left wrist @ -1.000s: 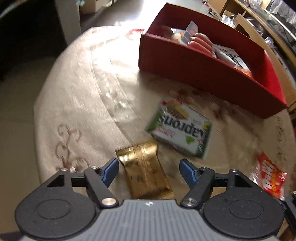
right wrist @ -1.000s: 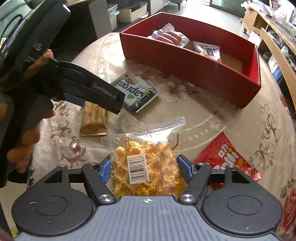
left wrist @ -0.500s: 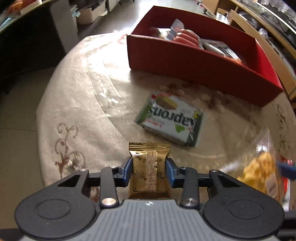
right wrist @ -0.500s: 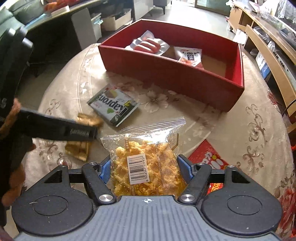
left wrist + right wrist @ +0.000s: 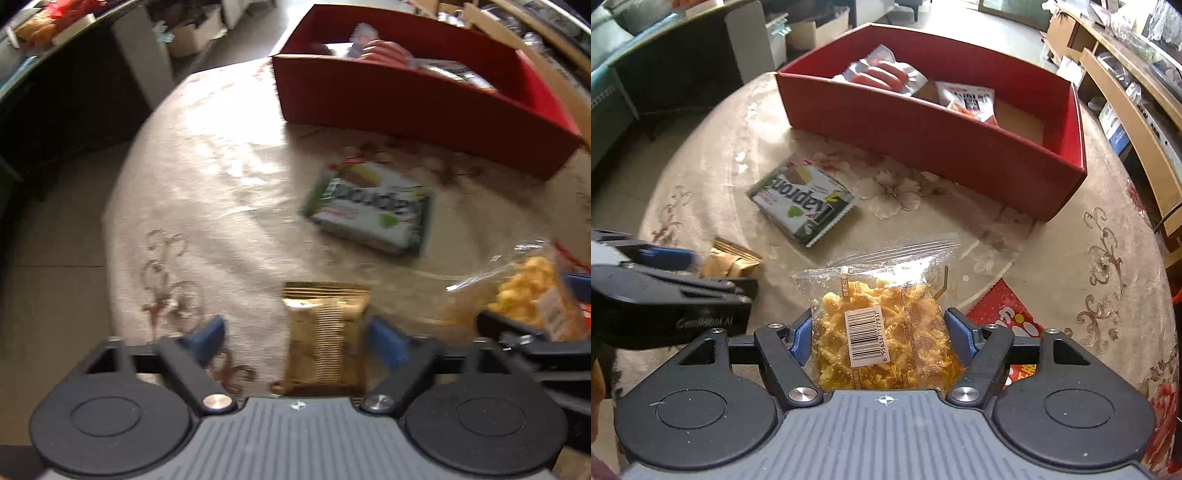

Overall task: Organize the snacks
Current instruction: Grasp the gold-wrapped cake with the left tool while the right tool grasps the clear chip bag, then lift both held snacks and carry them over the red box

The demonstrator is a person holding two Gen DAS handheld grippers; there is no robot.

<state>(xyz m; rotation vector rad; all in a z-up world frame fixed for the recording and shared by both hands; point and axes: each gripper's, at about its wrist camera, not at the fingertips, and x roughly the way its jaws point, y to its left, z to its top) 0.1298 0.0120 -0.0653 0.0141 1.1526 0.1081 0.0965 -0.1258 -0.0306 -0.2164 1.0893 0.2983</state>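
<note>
A gold snack packet lies on the tablecloth between the jaws of my left gripper. Those jaws are opening and neither pad presses the packet, which sits nearer the right pad. In the right wrist view the same packet shows beside the left gripper's blue pad. My right gripper is shut on a clear bag of yellow snacks. That bag also appears at the right of the left wrist view. The red box stands at the far side of the table.
A green-and-white wafer pack lies between the grippers and the box. A red packet lies under the bag's right side. Inside the box are sausages and a white-and-red packet. The round table's edge curves close on the left.
My left gripper closed on the gold packet half a second ago and has since spread its jaws wide, leaving the packet between them. My right gripper kept its hold on the bag.
</note>
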